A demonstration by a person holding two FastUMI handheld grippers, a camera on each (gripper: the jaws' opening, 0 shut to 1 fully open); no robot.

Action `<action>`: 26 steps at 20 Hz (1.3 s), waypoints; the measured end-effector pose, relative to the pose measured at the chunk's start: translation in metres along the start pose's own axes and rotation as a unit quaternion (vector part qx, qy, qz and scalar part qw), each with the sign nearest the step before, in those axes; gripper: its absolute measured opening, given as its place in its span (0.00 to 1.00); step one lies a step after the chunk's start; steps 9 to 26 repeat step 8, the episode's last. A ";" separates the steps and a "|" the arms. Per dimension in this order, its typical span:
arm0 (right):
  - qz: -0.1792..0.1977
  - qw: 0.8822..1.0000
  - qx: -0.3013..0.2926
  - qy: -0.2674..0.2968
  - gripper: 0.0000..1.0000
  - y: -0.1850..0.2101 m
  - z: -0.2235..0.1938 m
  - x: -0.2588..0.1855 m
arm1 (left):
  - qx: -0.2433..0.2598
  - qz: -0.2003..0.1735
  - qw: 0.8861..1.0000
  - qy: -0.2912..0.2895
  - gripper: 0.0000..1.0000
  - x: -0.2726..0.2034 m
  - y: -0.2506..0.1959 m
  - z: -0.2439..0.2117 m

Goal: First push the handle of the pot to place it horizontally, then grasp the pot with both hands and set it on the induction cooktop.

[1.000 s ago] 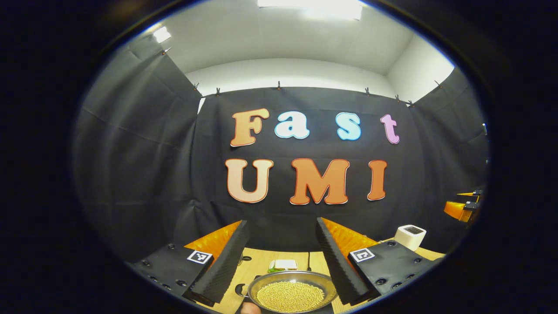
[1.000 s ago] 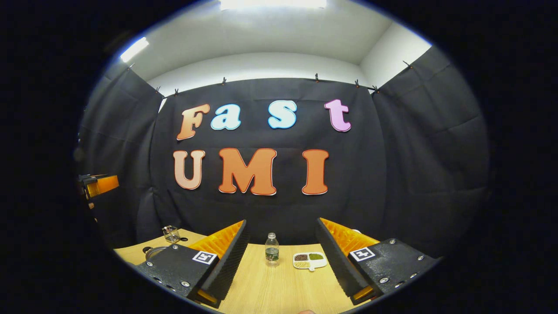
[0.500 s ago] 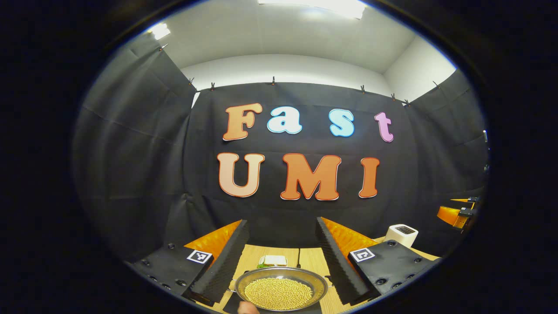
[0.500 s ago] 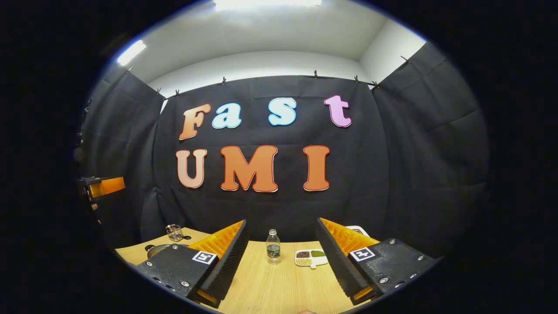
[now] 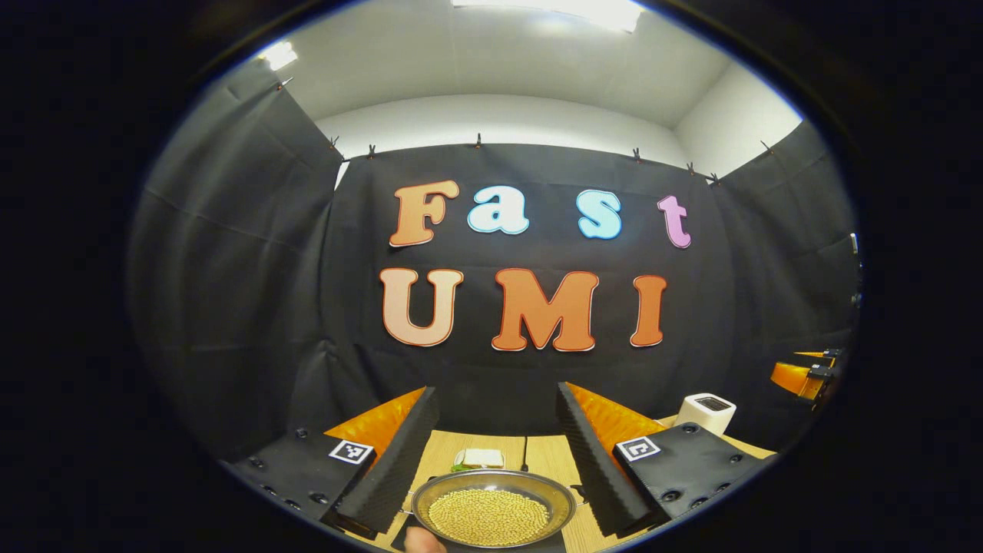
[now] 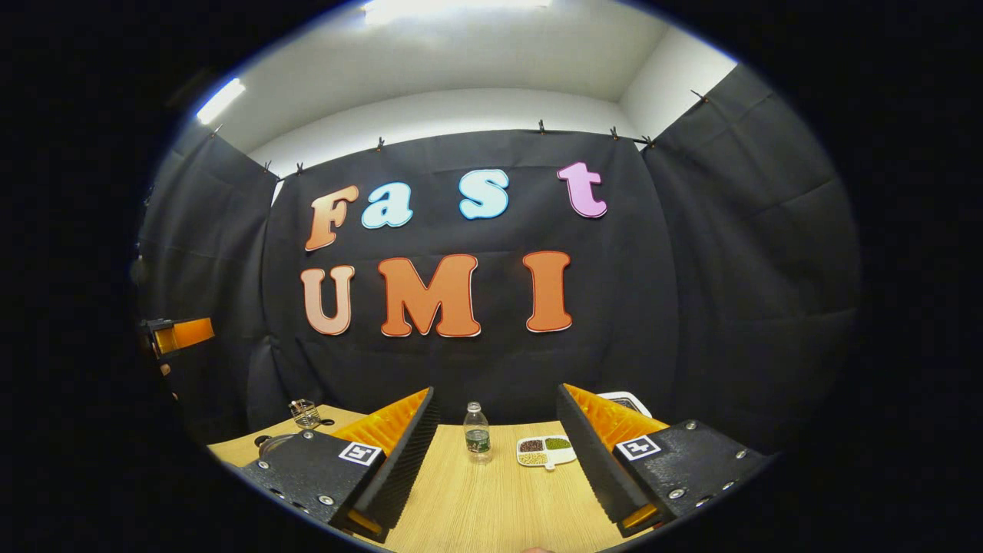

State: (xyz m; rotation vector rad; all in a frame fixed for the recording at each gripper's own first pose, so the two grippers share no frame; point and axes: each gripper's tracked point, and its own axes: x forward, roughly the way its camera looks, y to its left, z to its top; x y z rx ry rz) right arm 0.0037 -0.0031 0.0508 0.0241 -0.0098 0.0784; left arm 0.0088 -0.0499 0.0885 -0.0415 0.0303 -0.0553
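Steel pot (image 5: 493,508) of yellow grains lies low between my left claw (image 5: 495,449) fingers, untouched; both claws gape wide and empty, the right claw (image 6: 495,449) over bare bench (image 6: 491,507). I cannot see the handle, so I would look first.

Black cloth walls (image 6: 737,253), white ceiling (image 5: 491,69) with bright lights (image 6: 223,100), light wooden table (image 6: 499,507).

I see a silvery pot (image 5: 493,505) of yellow beans, a pale wood-grain worktop (image 6: 491,507), and a white toaster (image 5: 704,412).
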 end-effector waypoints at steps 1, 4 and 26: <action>0.001 1.000 0.001 0.000 0.95 0.001 0.001 0.001 | 0.000 -0.001 1.000 -0.001 0.99 0.000 0.000 0.000; 0.003 1.000 -0.001 -0.003 0.95 0.002 0.001 0.002 | 0.001 -0.003 1.000 -0.005 0.99 -0.001 -0.001 0.003; 0.004 1.000 -0.003 -0.001 0.95 0.003 0.000 0.002 | 0.002 -0.003 1.000 -0.003 0.99 -0.003 -0.001 0.000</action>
